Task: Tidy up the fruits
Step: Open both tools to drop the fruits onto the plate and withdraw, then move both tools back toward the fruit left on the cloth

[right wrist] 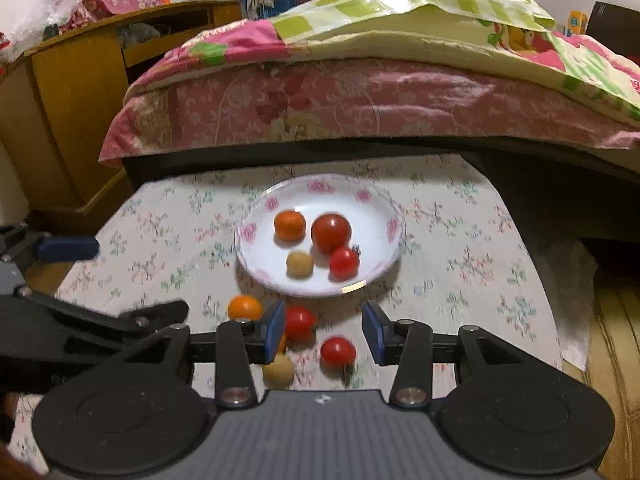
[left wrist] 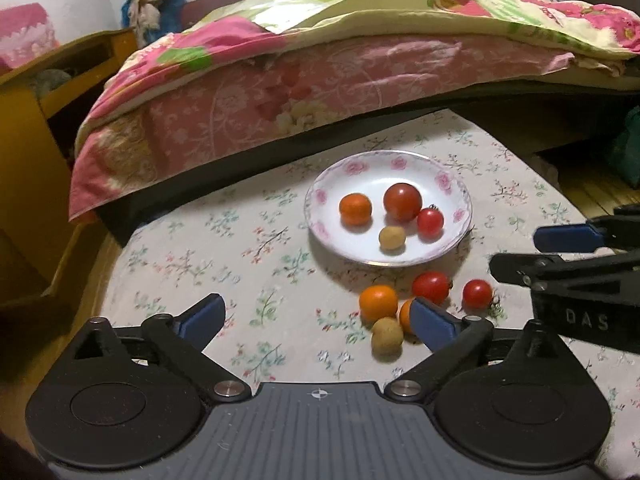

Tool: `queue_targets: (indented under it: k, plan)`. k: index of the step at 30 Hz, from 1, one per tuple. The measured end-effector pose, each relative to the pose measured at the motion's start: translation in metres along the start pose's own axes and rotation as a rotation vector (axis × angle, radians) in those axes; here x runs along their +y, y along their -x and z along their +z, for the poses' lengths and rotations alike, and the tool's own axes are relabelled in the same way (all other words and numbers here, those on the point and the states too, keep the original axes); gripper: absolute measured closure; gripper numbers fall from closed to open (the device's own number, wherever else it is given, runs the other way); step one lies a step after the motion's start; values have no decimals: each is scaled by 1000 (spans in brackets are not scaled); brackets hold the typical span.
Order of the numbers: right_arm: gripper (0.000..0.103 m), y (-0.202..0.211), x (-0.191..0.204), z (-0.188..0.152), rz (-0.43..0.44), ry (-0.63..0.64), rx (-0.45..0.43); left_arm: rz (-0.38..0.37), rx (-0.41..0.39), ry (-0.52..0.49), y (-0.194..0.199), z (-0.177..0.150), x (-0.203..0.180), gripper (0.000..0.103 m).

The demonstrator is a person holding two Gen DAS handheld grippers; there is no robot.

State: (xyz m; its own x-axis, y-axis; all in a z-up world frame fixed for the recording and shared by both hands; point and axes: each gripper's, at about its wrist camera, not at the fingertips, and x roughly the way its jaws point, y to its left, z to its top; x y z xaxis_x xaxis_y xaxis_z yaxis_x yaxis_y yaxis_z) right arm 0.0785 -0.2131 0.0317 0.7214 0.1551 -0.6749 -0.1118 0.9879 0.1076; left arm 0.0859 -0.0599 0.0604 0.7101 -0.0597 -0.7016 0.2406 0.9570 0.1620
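Low table [left wrist: 192, 240] covered in a white floral cloth, set against a bed [left wrist: 320, 92] with pink and green flowered bedding; wooden cabinet [right wrist: 80, 80] to the left, window behind.

White plate [left wrist: 452, 184] with a pink rose rim sits mid-table and holds four fruits – an orange one [left wrist: 355, 209], a big red tomato [left wrist: 402, 201], a small red tomato [left wrist: 430, 222] and a tan round fruit [left wrist: 392, 238].

Five more lie on the cloth just in front of the plate: an orange [left wrist: 378, 302], two red tomatoes [left wrist: 431, 287] [left wrist: 477, 293], a tan fruit [left wrist: 387, 337], and a second orange [left wrist: 406, 314] partly hidden behind a blue pad.

Left gripper [left wrist: 318, 312] – jaws spread wide, nothing between them, right pad overlapping the loose pile in view; contact unclear.

Right gripper [right wrist: 323, 332] – jaws partly apart, empty, hovering over the loose fruits; one red tomato [right wrist: 338, 351] shows in the gap below, not pinched.

Both grippers tilt downward toward the table, side by side, each visible at the edge of the other's view.
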Motion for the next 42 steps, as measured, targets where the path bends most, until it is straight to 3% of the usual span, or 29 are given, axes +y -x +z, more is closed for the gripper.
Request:
queue_targets:
  k: [12, 24, 42]
  plan:
    - [57, -1, 3, -15, -15, -10, 51, 28, 39, -14, -6, -16, -3, 0]
    - [57, -20, -2, -19, -100, 31, 98, 20, 84, -40, -23, -23, -11, 0]
    - [56, -28, 1, -21, -92, 40, 120, -7, 97, -56, -26, -27, -16, 0]
